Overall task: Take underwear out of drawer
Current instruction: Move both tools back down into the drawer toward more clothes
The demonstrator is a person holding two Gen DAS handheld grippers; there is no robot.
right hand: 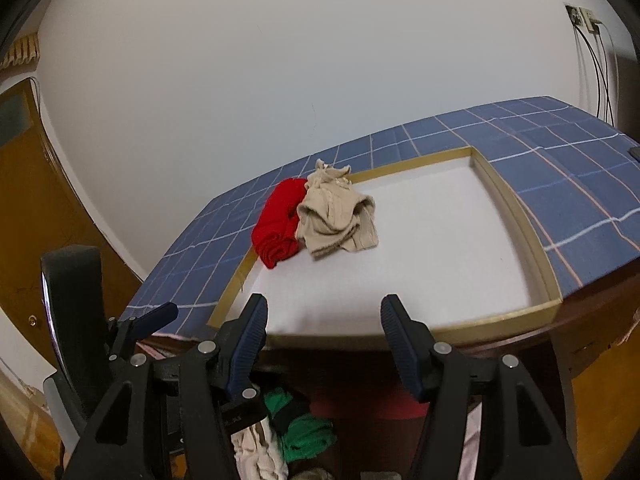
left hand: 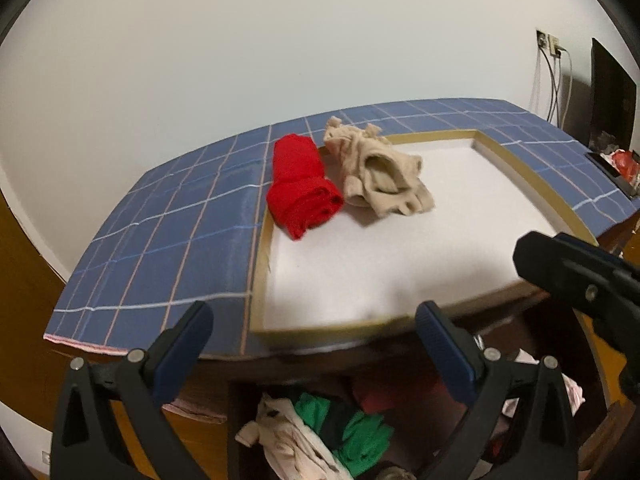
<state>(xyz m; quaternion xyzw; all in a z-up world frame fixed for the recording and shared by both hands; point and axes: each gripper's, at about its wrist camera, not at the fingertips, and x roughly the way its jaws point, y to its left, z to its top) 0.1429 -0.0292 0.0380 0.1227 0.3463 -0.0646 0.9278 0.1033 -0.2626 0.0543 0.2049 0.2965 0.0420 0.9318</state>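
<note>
Left tongs (left hand: 314, 330) and right tongs (right hand: 324, 322) are hovering spread and empty above the open drawer (left hand: 248, 408). Underwear (left hand: 356, 432) is lying jumbled in it. Red roll (left hand: 302, 186) and beige garment (left hand: 376, 170), touching, are resting in the tray (left hand: 258, 276) on the tabletop (left hand: 160, 240).

Your right gripper (right hand: 324, 344) hangs with jaws apart and nothing between them, above an open drawer (right hand: 296, 436) of green and pale clothing. Ahead of it, on the counter's white tray (right hand: 516, 216), a red rolled garment (right hand: 278, 226) touches crumpled beige underwear (right hand: 338, 218). Your left gripper (right hand: 156, 316) shows beside it, at left.
</note>
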